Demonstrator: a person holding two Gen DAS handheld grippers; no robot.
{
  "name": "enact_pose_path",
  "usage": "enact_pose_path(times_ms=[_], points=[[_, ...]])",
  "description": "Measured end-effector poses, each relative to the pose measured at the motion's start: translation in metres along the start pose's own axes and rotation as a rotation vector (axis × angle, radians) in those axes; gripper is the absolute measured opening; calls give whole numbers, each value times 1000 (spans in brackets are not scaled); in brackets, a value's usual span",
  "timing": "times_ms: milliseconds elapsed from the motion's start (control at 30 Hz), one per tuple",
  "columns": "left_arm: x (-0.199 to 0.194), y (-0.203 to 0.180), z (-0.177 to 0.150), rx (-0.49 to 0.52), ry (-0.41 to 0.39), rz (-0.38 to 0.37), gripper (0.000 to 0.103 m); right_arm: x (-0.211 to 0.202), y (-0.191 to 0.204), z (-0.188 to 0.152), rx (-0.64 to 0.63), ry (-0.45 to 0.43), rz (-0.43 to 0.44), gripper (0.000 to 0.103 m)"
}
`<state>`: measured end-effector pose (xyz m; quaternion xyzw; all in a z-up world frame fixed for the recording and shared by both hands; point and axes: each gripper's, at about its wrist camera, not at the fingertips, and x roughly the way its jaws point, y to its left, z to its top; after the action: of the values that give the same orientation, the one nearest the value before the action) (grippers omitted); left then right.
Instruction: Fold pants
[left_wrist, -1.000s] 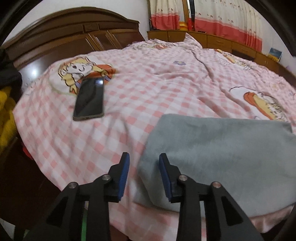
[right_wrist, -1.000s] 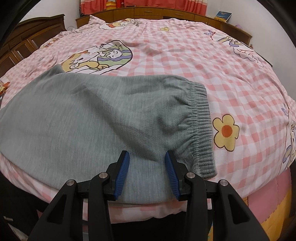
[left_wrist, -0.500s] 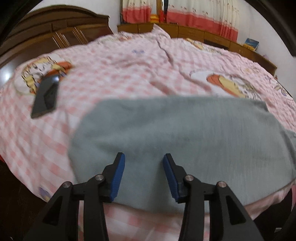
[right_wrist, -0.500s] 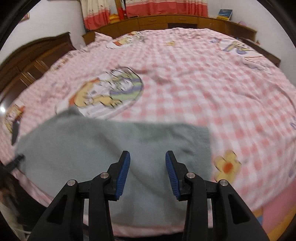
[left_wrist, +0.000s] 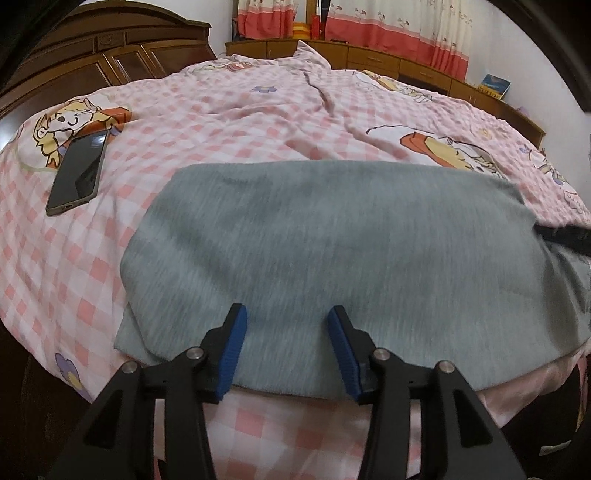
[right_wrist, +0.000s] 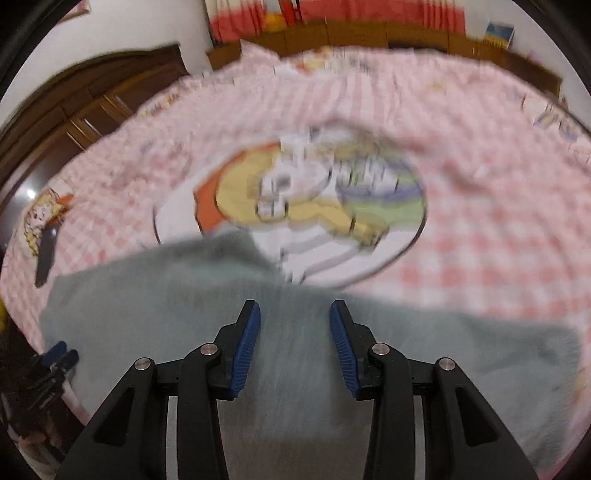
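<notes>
Soft grey pants (left_wrist: 332, 251), folded into a broad fuzzy slab, lie at the near edge of the bed (left_wrist: 258, 110) with its pink checked cover. The left claw (left_wrist: 284, 347) has just been opening and hangs empty over the cloth; the right claw (right_wrist: 294, 347) is likewise parted and empty. Only the left view sharply shows the glossy dark phone (left_wrist: 77, 173); the right view is blurred.

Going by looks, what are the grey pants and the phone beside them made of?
Grey pants: soft knit, probably fleece or jersey; matte, faintly streaked heather surface, limp drape over the bed edge. Phone: glossy dark glass front that mirrors light, in a thin rim of unclear material.
</notes>
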<state>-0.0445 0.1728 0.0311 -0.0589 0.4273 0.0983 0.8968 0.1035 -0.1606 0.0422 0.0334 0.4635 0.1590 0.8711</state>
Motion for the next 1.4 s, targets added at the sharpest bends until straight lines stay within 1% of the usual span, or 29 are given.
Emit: enact_pose_path(times_ms=[33,100,200,233,267,300,367,400,433,467,500,567,600,633,667,700,733,800,867,933,1033,1100,1167,1233,1267,1333,1400], points=[[-1,-1,2,1,8,4,49,8,-2,-8,6,22,3,41],[-3,-6,5,10,27,8,49,7,-6,-23,-11,-19,16,41],[-12,-21,17,30,6,-60,49,-7,-15,-31,3,-26,28,40],[-15,-29,22,45,-6,-84,49,-17,-19,-33,23,-42,31,40],[-19,-44,30,77,-21,-124,49,-28,-24,-34,35,-74,30,40],[-20,-53,35,97,-26,-148,49,-43,-31,-36,41,-132,21,40],[-20,-81,49,150,-36,-215,50,-58,-42,-37,53,-179,-15,40],[-19,-94,56,168,-37,-241,50,-65,-54,-38,74,-191,-58,40],[-16,-112,65,186,-40,-281,50,-68,-61,-37,88,-195,-80,40],[-14,-128,73,199,-48,-319,50,-69,-70,-39,106,-197,-101,40],[-12,-138,79,207,-53,-341,50,-70,-80,-41,134,-196,-126,40],[-3,-169,93,225,-54,-394,50,-67,-101,-47,187,-166,-173,40],[4,-183,99,229,-43,-419,50,-66,-107,-49,196,-157,-186,40],[11,-198,103,229,-24,-443,50,-62,-113,-54,197,-143,-199,33],[23,-215,109,232,5,-469,50,-59,-117,-57,195,-134,-204,29],[30,-225,111,235,20,-469,50,-58,-122,-61,193,-128,-209,23],[39,-235,113,243,37,-455,50,-56,-126,-65,189,-124,-208,20],[59,-251,114,270,64,-400,50,-56,-135,-69,192,-137,-169,20],[79,-258,114,279,89,-327,49,-59,-140,-73,183,-142,-144,19],[93,-257,115,271,85,-312,51,-58,-141,-75,164,-147,-137,18],[97,-254,118,258,91,-320,53,-56,-139,-78,137,-160,-143,18],[94,-254,118,270,85,-319,53,-57,-137,-78,134,-162,-152,18],[81,-250,119,287,69,-305,53,-64,-131,-75,145,-151,-182,19],[65,-246,114,310,48,-305,53,-75,-122,-73,136,-165,-203,20],[54,-243,110,324,34,-308,53,-81,-116,-73,124,-178,-200,21],[38,-237,101,337,22,-308,56,-92,-103,-74,98,-193,-182,29],[23,-228,91,339,17,-308,58,-96,-92,-75,83,-187,-162,30]])
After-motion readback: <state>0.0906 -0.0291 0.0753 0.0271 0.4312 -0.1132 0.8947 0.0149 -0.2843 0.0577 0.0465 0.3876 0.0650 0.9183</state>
